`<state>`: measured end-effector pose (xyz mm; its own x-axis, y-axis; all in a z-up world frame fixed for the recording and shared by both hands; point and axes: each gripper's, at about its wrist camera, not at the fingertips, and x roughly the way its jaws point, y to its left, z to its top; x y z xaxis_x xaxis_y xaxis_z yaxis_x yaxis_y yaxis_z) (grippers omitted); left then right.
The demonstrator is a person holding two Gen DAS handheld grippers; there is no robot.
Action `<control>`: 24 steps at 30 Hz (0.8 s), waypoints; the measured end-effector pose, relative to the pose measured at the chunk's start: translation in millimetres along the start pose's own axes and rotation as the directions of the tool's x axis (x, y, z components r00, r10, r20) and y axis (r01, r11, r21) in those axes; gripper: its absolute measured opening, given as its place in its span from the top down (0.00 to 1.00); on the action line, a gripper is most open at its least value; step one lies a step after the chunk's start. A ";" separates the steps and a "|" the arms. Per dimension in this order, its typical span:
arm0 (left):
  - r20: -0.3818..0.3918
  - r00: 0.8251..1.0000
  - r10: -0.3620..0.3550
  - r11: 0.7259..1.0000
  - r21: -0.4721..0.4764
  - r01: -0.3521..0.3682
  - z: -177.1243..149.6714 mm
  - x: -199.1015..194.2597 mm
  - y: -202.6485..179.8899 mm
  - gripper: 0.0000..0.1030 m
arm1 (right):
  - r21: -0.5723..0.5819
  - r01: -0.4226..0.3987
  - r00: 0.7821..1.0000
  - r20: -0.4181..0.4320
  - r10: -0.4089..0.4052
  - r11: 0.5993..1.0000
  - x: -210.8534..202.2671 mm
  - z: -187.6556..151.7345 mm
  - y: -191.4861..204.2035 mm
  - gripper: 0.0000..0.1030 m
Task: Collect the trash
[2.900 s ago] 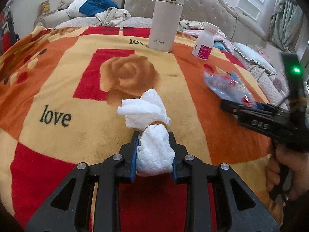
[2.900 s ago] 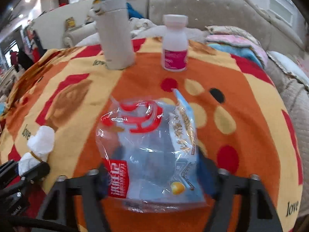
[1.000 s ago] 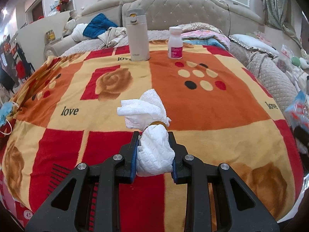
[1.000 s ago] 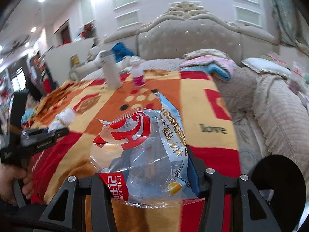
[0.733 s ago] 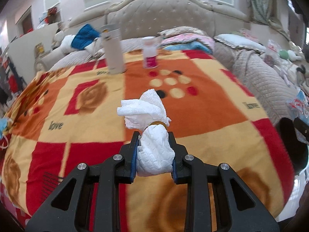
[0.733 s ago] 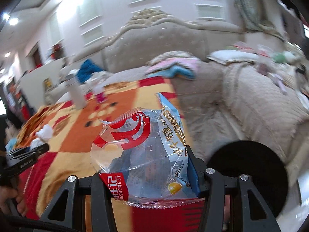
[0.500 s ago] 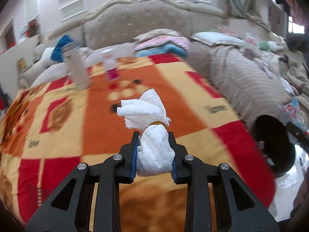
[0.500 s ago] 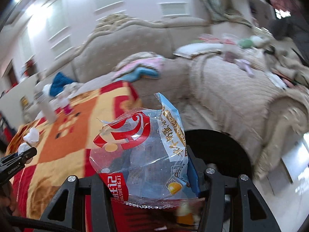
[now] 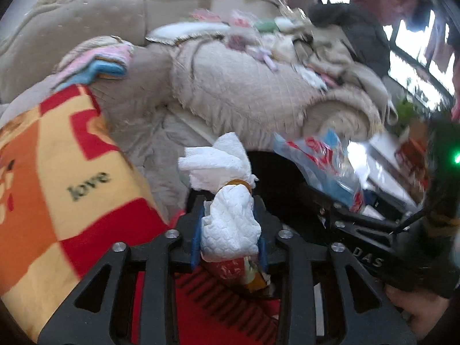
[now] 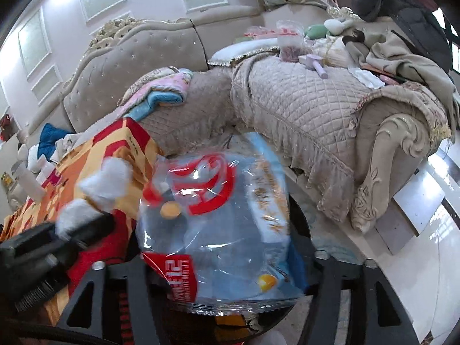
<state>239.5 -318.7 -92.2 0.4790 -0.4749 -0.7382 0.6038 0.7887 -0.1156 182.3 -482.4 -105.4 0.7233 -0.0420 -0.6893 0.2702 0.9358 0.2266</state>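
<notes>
Showing both grippers over a black trash bin beside the bed. Left wrist view: the left gripper carries a white crumpled tissue between its blue pads. Its jaws are opening, and the pads stand just beside the tissue's lower lobe; whether they press on it cannot be told. The tissue's upper tuft reaches toward 12 o'clock. The bin's dark mouth lies behind the tissue, toward 1 o'clock. At 3 o'clock the right gripper enters, bearing a clear plastic snack bag with red print; a hand grips its handle at 4 o'clock. At 9 o'clock spreads an orange, yellow and red blanket printed "love". A quilted beige sofa fills 12 o'clock.

Right wrist view: the snack bag sits between the right gripper's fingers, whose jaws are opening; the bag is blurred and its lower edge overhangs them, and contact with the pads cannot be told. The bin's rim shows beyond the bag at 3 o'clock. At 9 o'clock the left gripper with the tissue crosses in front of the blanket. The sofa occupies 1 o'clock.
</notes>
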 end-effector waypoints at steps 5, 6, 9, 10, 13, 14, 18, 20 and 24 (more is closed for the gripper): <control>0.010 1.000 0.018 0.999 -0.037 -0.018 3.3 0.9 12.1 0.46 | 0.006 -0.004 1.000 -0.005 0.004 1.000 2.5 0.0 -2.7 0.38; 0.016 1.000 0.012 0.998 -0.056 -0.011 3.1 -1.7 16.8 0.45 | 0.014 -0.006 1.000 -0.011 0.007 1.000 3.6 0.2 -4.4 0.38; 0.046 0.999 0.011 0.991 -0.131 -0.005 0.3 -14.8 31.1 0.40 | 0.047 -0.042 0.999 -0.016 0.043 0.998 4.9 0.4 -6.3 0.34; 0.060 0.998 0.017 0.988 -0.157 -0.007 -1.3 -21.7 36.9 0.40 | 0.059 -0.060 0.998 -0.013 0.061 0.996 4.7 1.1 -6.8 0.32; 0.119 0.991 0.067 0.976 -0.216 -0.040 -8.5 -43.6 50.8 0.32 | 0.093 -0.112 0.994 0.015 0.111 0.989 0.0 1.0 -6.1 0.18; 0.136 0.987 0.083 0.972 -0.228 -0.050 -11.4 -49.9 52.8 0.30 | 0.094 -0.113 0.994 0.018 0.112 0.989 -1.4 0.5 -4.5 0.17; 0.182 0.967 0.176 0.953 -0.278 -0.121 -25.7 -80.9 62.0 0.21 | 0.066 -0.122 0.992 0.045 0.120 0.990 -14.3 0.4 5.7 0.17; 0.168 0.955 0.244 0.940 -0.281 -0.191 -32.8 -94.5 61.4 0.08 | 0.035 -0.106 0.990 0.099 0.102 0.994 -31.2 -0.2 11.6 0.17; 0.206 0.898 0.388 0.907 -0.259 -0.333 -58.7 -140.0 48.5 0.07 | -0.073 -0.030 0.966 0.253 0.048 0.997 -95.9 -17.1 38.4 0.17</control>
<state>164.3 -191.0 -33.5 0.7959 -0.2007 -0.5713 0.2229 0.9743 -0.0316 112.4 -436.5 -42.3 0.8725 -0.0846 -0.4812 0.2011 0.9598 0.1959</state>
